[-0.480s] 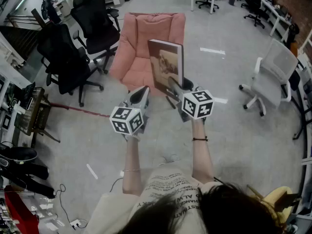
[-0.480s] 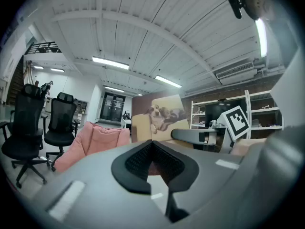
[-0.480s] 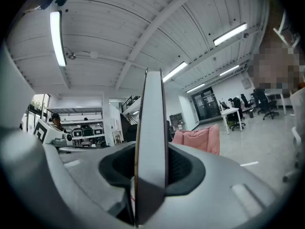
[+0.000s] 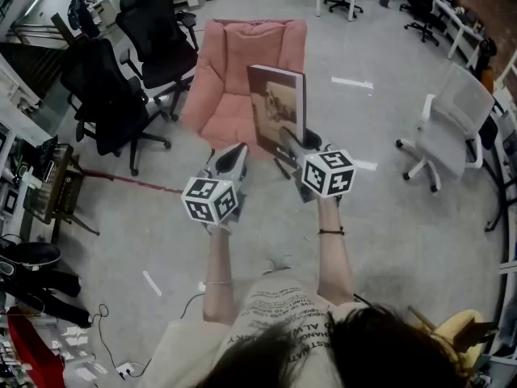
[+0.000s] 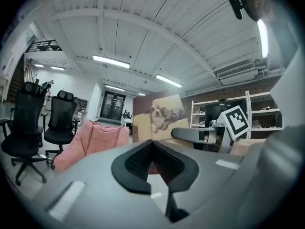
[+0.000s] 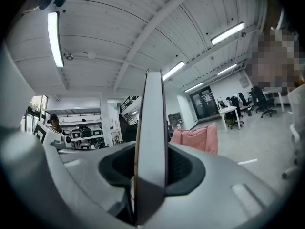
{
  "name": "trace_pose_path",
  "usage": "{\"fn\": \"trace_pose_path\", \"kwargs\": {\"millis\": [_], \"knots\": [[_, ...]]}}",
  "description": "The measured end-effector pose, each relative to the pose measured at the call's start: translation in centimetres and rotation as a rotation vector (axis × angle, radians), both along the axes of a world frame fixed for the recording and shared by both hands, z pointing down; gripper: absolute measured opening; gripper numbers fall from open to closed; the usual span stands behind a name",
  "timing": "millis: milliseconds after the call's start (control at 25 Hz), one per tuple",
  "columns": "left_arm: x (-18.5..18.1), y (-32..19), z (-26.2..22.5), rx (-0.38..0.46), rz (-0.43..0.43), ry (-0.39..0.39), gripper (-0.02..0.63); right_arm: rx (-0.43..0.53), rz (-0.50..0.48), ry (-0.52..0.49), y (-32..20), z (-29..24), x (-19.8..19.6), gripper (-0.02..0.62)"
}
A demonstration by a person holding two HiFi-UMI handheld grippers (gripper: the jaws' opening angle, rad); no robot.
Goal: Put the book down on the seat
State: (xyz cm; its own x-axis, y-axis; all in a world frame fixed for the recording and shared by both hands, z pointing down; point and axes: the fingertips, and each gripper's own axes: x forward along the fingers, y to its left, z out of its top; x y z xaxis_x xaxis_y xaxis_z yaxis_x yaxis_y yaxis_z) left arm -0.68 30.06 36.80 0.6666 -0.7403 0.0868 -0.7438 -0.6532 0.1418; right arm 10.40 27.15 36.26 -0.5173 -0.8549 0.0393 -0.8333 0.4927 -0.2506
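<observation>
1. Presently, right gripper point(image 4: 286, 138): jaws part-way apart and clamped on the lower edge of the book point(image 4: 277, 107). In the right gripper view the pads press both faces of the book point(image 6: 151, 142), which stands edge-on between them.
2. Book: hardback, upright, held in the air. Its cover, a picture of dogs, faces the person. In the head view it overlaps the front right part of the pink seat point(image 4: 238, 75), and it does not rest on the seat.
3. Left gripper point(image 4: 235, 153): just beside the right one, on the person's left. In the left gripper view its pads point(image 5: 138, 159) meet at the tips with nothing between them, and the book point(image 5: 159, 116) shows beyond them.
4. Pink seat: cushioned armchair on the grey floor point(image 4: 388, 233), its cushion bare.
5. Surroundings: black office chairs point(image 4: 105, 95) left of the seat, a white chair point(image 4: 452, 120) well to its right.
</observation>
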Motion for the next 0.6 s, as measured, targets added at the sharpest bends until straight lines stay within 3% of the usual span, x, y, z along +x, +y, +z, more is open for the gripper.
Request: {"fn": "trace_pose_path", "kwargs": {"millis": [600], "knots": [[1.9,0.6,0.3,-0.007,-0.078,0.017,-0.006,-0.002,-0.025,-0.021,-0.3,-0.4,3.2,0.146]]}}
